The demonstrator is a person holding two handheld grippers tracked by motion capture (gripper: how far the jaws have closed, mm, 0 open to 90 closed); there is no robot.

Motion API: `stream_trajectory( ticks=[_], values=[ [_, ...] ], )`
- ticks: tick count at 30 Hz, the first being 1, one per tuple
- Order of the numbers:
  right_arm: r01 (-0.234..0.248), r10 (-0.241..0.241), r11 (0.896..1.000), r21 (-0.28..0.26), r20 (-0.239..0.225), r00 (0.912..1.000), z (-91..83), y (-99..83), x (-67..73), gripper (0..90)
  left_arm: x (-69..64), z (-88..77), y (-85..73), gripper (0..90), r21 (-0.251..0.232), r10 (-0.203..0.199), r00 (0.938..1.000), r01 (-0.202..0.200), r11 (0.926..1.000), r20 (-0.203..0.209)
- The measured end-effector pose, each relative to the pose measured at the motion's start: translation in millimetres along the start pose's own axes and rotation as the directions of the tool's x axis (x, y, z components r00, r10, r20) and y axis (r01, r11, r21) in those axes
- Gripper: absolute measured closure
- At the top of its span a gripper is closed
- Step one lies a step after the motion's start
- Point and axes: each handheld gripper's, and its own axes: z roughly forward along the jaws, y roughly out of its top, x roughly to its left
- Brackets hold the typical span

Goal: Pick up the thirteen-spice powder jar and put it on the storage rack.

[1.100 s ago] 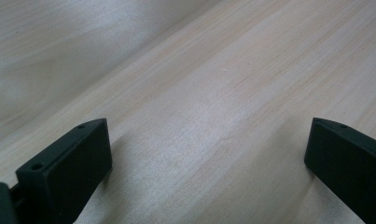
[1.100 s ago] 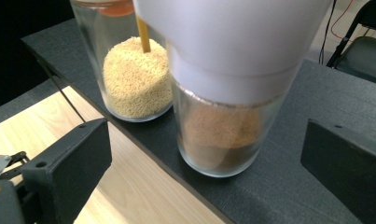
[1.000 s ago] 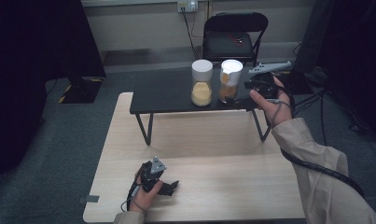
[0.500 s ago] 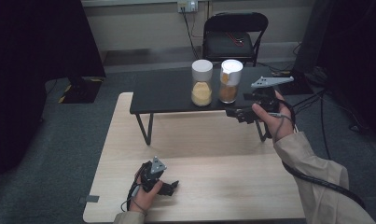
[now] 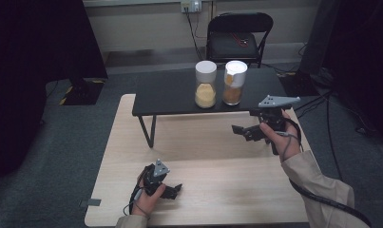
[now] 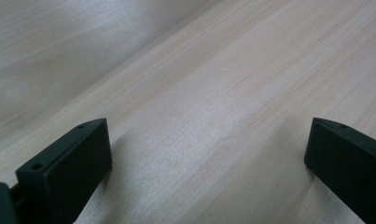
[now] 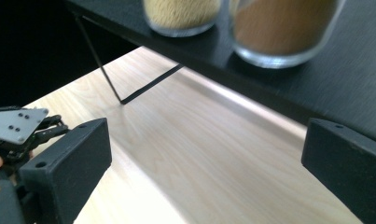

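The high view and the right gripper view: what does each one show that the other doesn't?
High view alone: the jars' white lids, a folding chair behind the black table, the person's sleeve, and the right gripper itself, held in the air. Right gripper view alone: its own open jaws up close. Shared: the yellow-filled jar, the brown-filled jar, the wooden table and the left gripper.

A folding chair (image 5: 240,35) stood behind the black table (image 5: 170,92); a wall socket (image 5: 191,5) sat above.

Pale wood-grain table (image 5: 213,156), black shelf (image 5: 170,95); white-capped jars, yellow fill (image 5: 205,84) at nine o'clock of brown (image 5: 234,82).
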Motion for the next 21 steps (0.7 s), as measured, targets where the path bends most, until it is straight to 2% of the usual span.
stream_trajectory(
  ticks=[11,21],
  values=[
    [-0.020,0.020,1.000,0.001,-0.036,0.9992,6.1,-33.0,-0.6,0.3,0.0,0.0,0.0,0.0,0.000,0.000,1.0000,0.000,1.0000,0.000],
    [-0.001,0.002,1.000,0.018,-0.050,0.9987,9.6,-49.2,-0.7,0.5,0.0,0.0,0.0,0.0,0.000,0.000,1.0000,0.000,1.0000,0.000]
  ],
)
